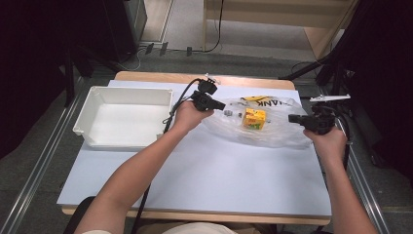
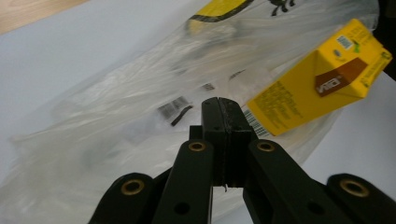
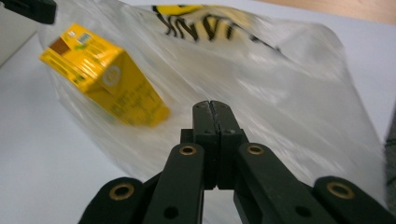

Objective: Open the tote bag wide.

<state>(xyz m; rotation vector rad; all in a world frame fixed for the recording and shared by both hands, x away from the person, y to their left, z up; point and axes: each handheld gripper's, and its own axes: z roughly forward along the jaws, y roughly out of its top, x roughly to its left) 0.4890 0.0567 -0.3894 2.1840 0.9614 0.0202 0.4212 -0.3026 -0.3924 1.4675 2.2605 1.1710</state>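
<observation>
- The left tongs (image 1: 220, 104) sit at the left edge of a clear plastic bag (image 1: 277, 127), jaws pressed fully together; in the left gripper view (image 2: 223, 105) a fold of the thin film seems to run into the seam between them, so they appear to pinch the bag's edge.
- The right tongs (image 1: 291, 117) are at the bag's right edge, jaws likewise closed tight; in the right gripper view (image 3: 211, 108) the film (image 3: 289, 93) spreads out straight from the jaw tips, and it looks nipped between them.
- The bag lies stretched between the 2 tongs over the far right part of the pale blue table (image 1: 204, 170). Yellow and black print (image 1: 263, 101) shows on its far side.
- Inside the bag is 1 yellow drink carton (image 1: 254, 118), roughly midway between the tongs, a little nearer the left ones. In the left gripper view the carton (image 2: 317, 79) lies tilted behind the film, with a brown label and a barcode on it.
- A small dark-printed item also lies in the bag, just left of the carton; what it is I cannot tell.
- A white plastic tray (image 1: 92, 114) stands on the left of the table, well apart from the bag.
</observation>
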